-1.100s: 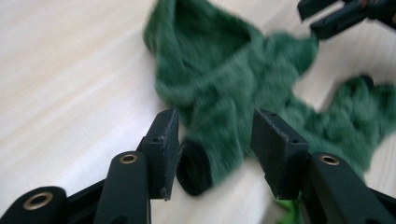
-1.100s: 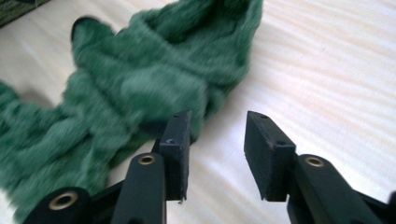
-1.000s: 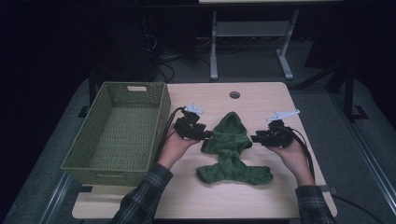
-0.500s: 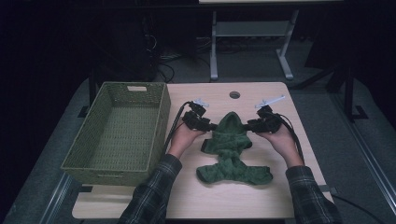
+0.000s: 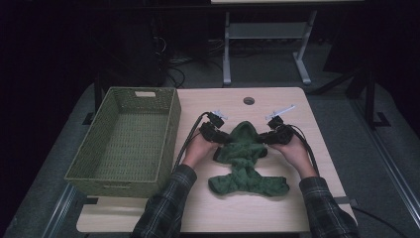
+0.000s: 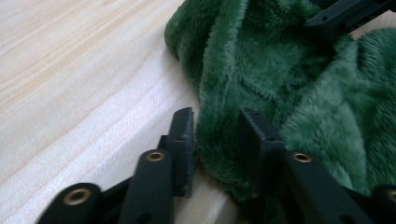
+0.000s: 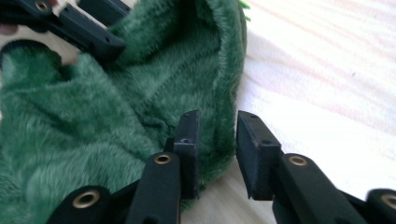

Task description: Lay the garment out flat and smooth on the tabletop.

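High view: green fleece garment (image 5: 245, 161) spread on the wooden table (image 5: 297, 106), right of the woven basket (image 5: 124, 141). Left gripper (image 5: 221, 135) against the garment's upper left edge, right gripper (image 5: 266, 137) against its upper right edge, one on each side of the hood-like top. Jaw tips lost against the dark fleece here; grip impossible to judge from above.

Left gripper view: garment's folded edge (image 6: 219, 93) standing between the two black jaws, which have just been closing. Jaws narrowed around the fabric; right jaw sunk in the pile, left jaw just beside the fold, contact hard to tell. Other gripper's jaw tip (image 6: 348, 16) at upper right, cut off by the frame.

Right gripper view: fleece edge (image 7: 224, 79) between the jaws, likewise just closing. Left jaw against the fabric, a slim gap to the right jaw. Left gripper (image 7: 77, 25) at upper left, partly cut off, resting on the garment.
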Available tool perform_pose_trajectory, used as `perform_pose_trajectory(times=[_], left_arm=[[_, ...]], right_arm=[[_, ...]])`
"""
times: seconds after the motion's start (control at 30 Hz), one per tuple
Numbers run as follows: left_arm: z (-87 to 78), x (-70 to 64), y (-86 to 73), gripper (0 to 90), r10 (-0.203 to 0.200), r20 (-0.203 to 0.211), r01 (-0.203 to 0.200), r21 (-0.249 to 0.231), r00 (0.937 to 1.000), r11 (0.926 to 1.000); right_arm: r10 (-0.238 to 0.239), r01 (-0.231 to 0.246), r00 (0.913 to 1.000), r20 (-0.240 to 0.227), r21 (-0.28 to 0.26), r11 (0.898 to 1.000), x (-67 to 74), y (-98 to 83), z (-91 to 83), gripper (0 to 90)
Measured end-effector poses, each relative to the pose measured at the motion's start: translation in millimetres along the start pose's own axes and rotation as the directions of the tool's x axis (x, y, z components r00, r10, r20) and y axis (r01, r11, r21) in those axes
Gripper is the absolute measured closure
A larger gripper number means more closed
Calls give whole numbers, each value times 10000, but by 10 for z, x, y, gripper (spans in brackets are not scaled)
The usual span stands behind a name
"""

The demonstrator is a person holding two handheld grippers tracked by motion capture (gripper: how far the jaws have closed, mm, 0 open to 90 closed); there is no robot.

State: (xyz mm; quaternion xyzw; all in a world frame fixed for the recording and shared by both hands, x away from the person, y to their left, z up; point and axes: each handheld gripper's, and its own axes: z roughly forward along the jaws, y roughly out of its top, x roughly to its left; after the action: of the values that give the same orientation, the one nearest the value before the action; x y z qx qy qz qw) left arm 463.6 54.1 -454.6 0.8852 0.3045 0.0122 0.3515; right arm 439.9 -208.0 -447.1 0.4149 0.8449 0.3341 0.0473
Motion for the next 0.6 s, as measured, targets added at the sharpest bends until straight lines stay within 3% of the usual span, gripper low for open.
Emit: perform_pose_trajectory(times=[0.13,0.23,0.37,0.47,0.6], left_arm=[[-40,-20,-4,797,198,-162,-192,378,9997,9991],[-81,-34,-1,869,310,-330,-299,348,9990,9989],[-152,-50,25,875,388,-474,-386,38,9981,9992],[-279,-51,79,875,493,-894,-548,-593,9948,9967],[-331,-37,98,875,419,-1374,-589,-1220,9896,9908]], right_arm=[[6,-7,9999,113,135,9999,-9,-47,21,829],[-124,123,9994,327,49,9999,-5,-49,-3,865],[-214,229,9981,576,-262,9994,7,-10,-114,877],[-237,284,9965,807,-572,9980,-14,24,-216,882],[-243,339,9938,1087,-873,9956,-84,91,-349,888]])
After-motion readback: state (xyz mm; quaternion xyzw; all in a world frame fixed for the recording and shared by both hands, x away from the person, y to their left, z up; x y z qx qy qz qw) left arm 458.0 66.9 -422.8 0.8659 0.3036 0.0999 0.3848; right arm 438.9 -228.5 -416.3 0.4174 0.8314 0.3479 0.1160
